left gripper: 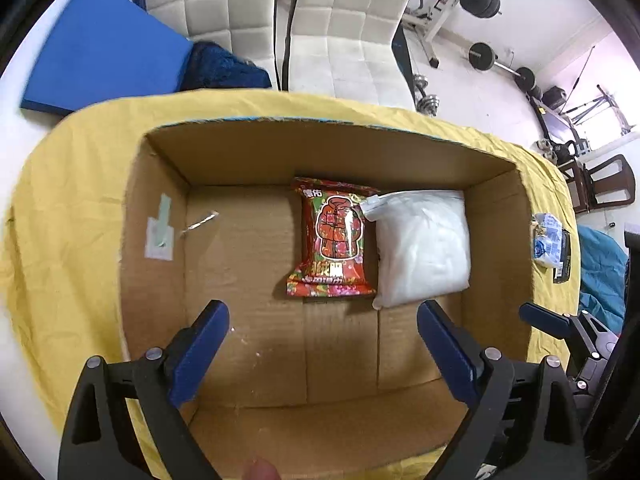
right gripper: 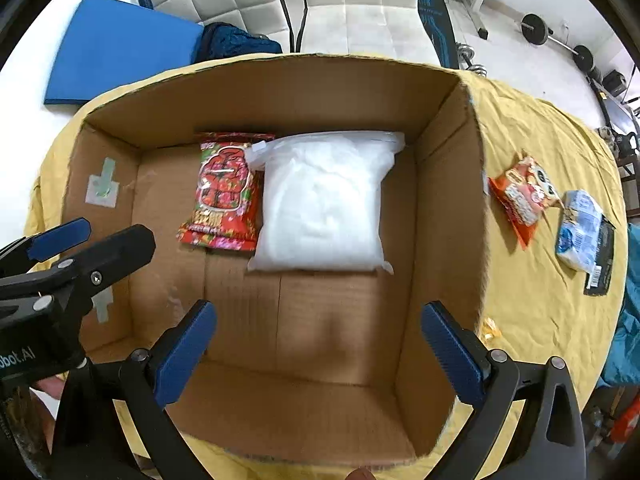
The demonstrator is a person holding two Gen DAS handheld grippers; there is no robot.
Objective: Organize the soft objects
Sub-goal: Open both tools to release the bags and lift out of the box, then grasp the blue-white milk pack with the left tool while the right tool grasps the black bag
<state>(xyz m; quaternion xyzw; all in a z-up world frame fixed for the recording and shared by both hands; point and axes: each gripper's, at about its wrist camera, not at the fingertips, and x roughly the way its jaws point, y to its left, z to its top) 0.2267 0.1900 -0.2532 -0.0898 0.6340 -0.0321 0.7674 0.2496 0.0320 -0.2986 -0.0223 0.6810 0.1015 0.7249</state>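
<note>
My left tongs (left gripper: 322, 322) hang above the open brown cardboard box (left gripper: 280, 152), blue pads spread wide, nothing btwn them. My right tongs (right gripper: 318, 326) hang over the same box, also spread wide w/ nothing gripped. Both point down into the box interior.

Box contents, per both views:
- Red floral-print plastic packet w/ a jacket graphic (left gripper: 334, 238) lies flat on the box floor, near the far wall.
- White soft bundle in a clear zip bag (left gripper: 422, 246) lies flat just right of the red packet; its zip corner overlaps the packet's top right edge.
- Remaining floor to the left and near side is bare cardboard. A pale tape patch (left gripper: 160, 232) is stuck on the left inner wall.

The box sits on a worktop covered w/ a wrinkled yellow cloth (right gripper: 540, 304).

Outside the box, on the cloth to its right:
- Orange snack pouch w/ cartoon print (right gripper: 520, 200), near the box wall but apart from it.
- Blue-and-white soft pack (right gripper: 580, 234), just right of the pouch, partly on top of a flat black item (right gripper: 602, 268) w/ a barcode.
- A small yellow scrap (right gripper: 491, 328) near the box's right wall; can't tell what it is.

Beyond the worktop: a blue foam mat (right gripper: 120, 52), white quilted chairs (right gripper: 360, 0), weight equipment on the floor.
</note>
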